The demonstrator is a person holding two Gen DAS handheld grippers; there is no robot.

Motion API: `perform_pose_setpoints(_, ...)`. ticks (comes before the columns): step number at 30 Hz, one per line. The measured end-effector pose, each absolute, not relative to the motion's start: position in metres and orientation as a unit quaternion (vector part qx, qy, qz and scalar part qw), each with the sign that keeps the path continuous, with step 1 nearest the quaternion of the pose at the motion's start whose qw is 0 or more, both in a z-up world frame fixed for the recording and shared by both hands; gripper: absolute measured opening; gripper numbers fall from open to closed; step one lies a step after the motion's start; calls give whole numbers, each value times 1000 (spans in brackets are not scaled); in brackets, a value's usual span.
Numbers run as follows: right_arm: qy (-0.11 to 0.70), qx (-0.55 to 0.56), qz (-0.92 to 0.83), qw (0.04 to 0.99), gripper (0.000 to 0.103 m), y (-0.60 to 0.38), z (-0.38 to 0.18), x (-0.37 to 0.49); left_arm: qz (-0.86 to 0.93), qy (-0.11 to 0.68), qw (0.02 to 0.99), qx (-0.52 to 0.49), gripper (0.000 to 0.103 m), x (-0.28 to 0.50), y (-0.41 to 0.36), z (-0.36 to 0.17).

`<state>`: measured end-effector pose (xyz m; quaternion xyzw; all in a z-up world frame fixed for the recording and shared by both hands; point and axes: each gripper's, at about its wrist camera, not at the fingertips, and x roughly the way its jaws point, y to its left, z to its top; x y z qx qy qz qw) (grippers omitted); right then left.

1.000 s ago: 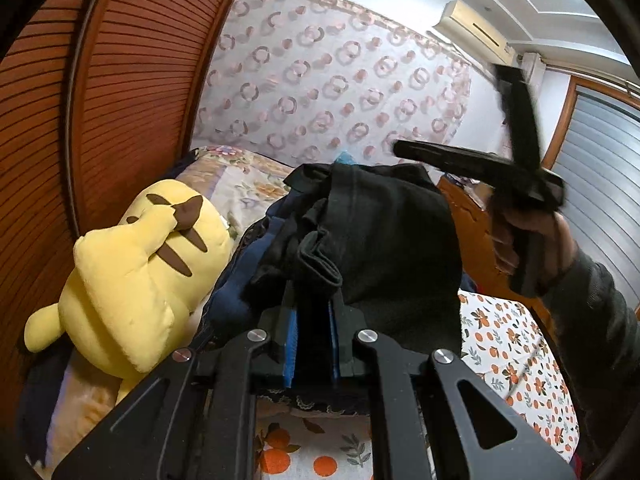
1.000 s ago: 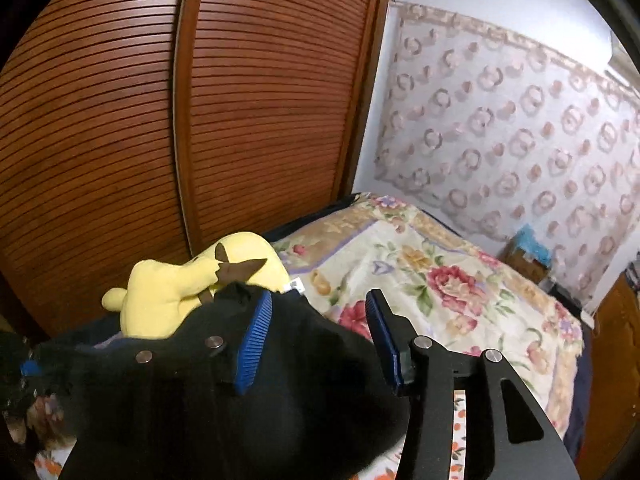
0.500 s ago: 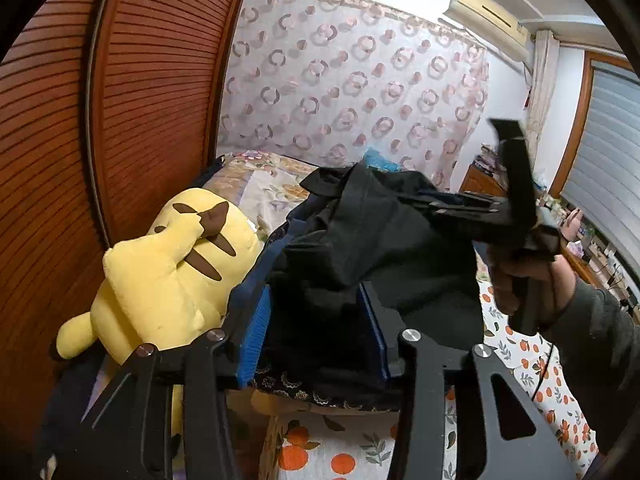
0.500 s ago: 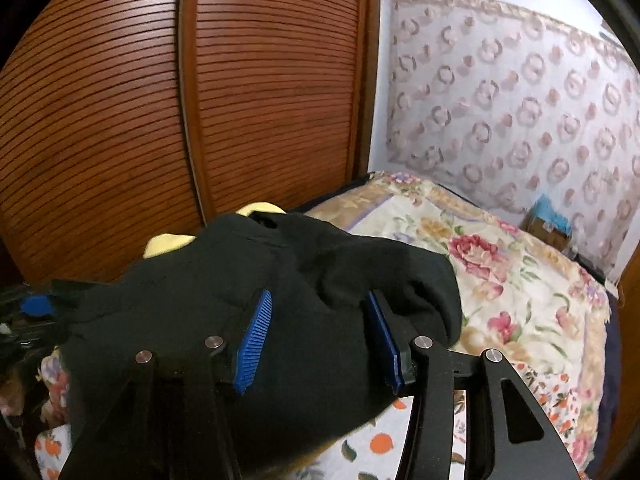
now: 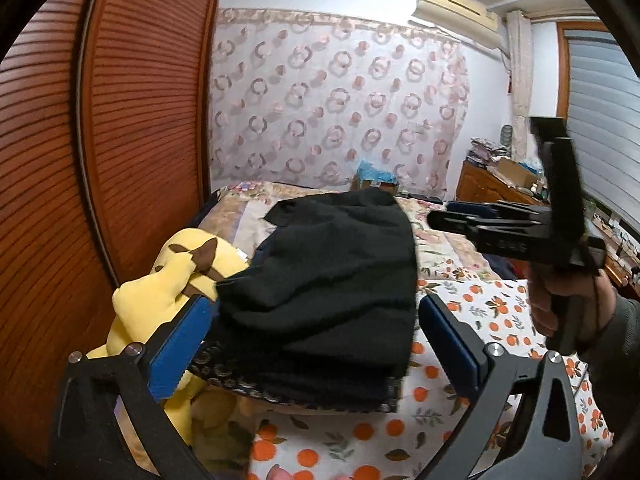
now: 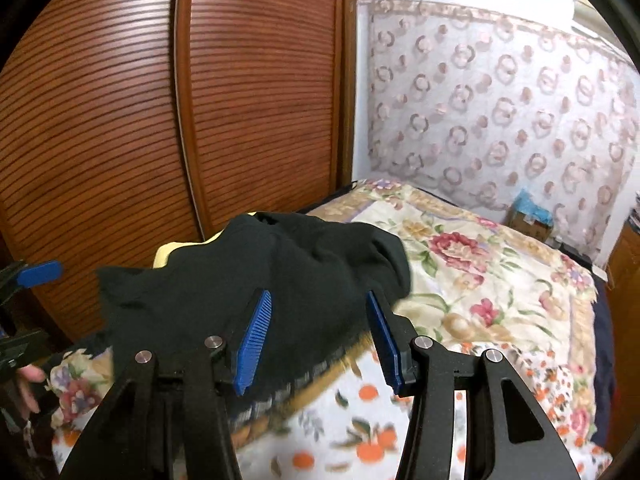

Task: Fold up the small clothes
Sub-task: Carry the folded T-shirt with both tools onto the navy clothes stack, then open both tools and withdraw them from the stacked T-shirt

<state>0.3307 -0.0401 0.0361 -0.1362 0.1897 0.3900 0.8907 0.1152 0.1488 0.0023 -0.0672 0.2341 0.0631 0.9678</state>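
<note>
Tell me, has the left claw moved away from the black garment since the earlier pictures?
Yes. The left claw has just opened and drawn back from the black garment, which now lies beside the yellow plush toy.

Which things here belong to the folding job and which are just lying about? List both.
Job:
- black garment on the stack of folded clothes
- left hand-held gripper, jaws just opened, off the cloth
- right hand-held gripper

Lying about:
- yellow plush toy
- floral quilt
- air conditioner

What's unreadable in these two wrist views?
- Yellow plush toy: right wrist view shows only a sliver behind the black garment.
- Stack under the black garment: only edges show, count unclear.
- Left tool: cut off by the right wrist view's edge.
</note>
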Motion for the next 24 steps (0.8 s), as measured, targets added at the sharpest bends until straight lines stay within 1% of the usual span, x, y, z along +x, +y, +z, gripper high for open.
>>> perform_pose_setpoints(3,180,-127,379,899,56,-69,39,301,54,230,970,-60,103,110,132,5)
perform_pose_setpoints(7,171,-114,363,909,64,-100,40,265,38,224,972,-51,103,105,109,4)
perform_pose_setpoints(11,169,-105,348,916,70,-127,35,232,21,221,974,-52,103,98,90,3)
perform_pose_setpoints(20,173,-82,278,941,71,-178,17,160,-7,223,974,-38,103,83,41,-2)
perform_pose_setpoints(24,178,-70,247,950,71,-190,18,135,-10,227,974,-24,103,76,18,-4)
